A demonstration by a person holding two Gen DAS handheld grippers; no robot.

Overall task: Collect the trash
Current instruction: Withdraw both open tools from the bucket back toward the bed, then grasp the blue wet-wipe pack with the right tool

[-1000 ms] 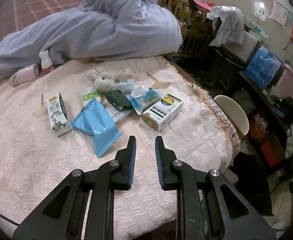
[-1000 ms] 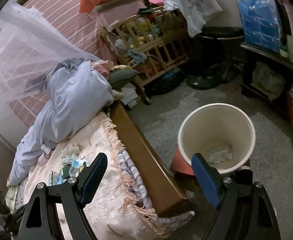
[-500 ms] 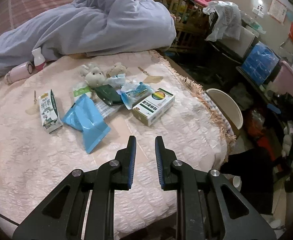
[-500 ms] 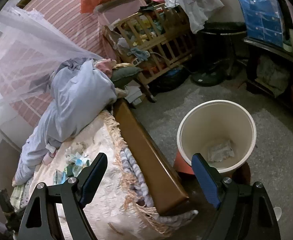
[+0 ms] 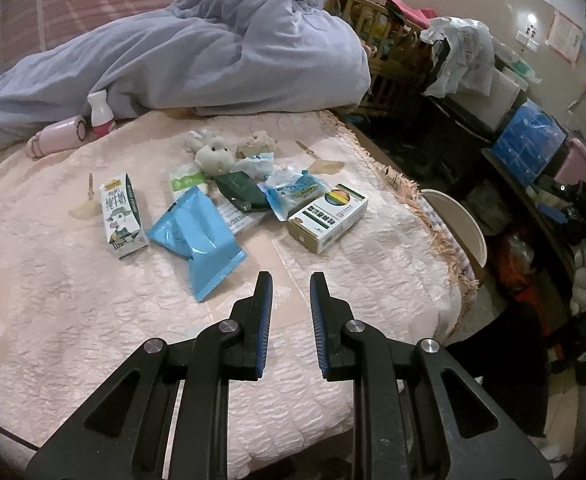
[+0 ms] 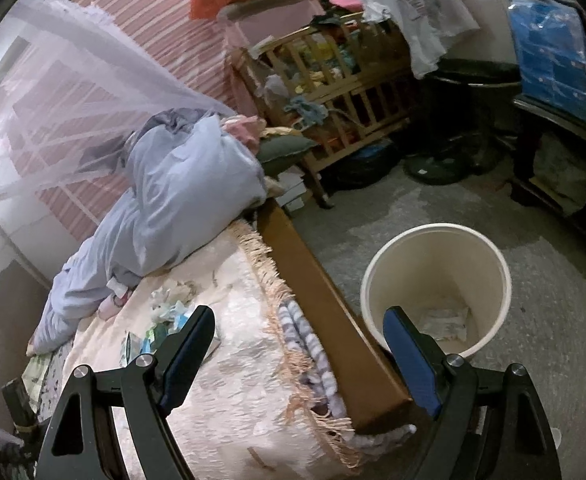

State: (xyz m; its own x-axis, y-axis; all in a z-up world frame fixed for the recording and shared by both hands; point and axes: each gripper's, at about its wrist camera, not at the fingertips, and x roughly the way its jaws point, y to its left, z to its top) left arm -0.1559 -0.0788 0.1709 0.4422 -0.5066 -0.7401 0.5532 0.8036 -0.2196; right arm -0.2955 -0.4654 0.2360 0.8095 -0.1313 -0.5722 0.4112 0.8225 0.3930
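Trash lies on the pink bedspread point(image 5: 53, 300): a milk carton point(image 5: 121, 216), a blue foil pouch point(image 5: 197, 240), a dark green packet point(image 5: 239, 192), a blue-white wrapper point(image 5: 293, 192) and a white-green box point(image 5: 327, 216). My left gripper point(image 5: 291, 280) hovers just short of them, slightly open and empty. My right gripper point(image 6: 299, 316) is wide open and empty, above the bed's edge. The cream bin point(image 6: 437, 292) stands on the floor beside the bed with a white wrapper point(image 6: 445, 320) inside; its rim also shows in the left wrist view point(image 5: 465, 228).
A lilac duvet point(image 5: 213, 56) is heaped at the back of the bed, with a pink bottle point(image 5: 57, 140) and two plush toys point(image 5: 217, 152) near it. A wooden crib point(image 6: 345, 92), shelves and a blue box point(image 6: 549, 52) crowd the floor beyond.
The left gripper has drawn back slightly from the trash. The right gripper has swung left and toward the bed, with the bin now lower right.
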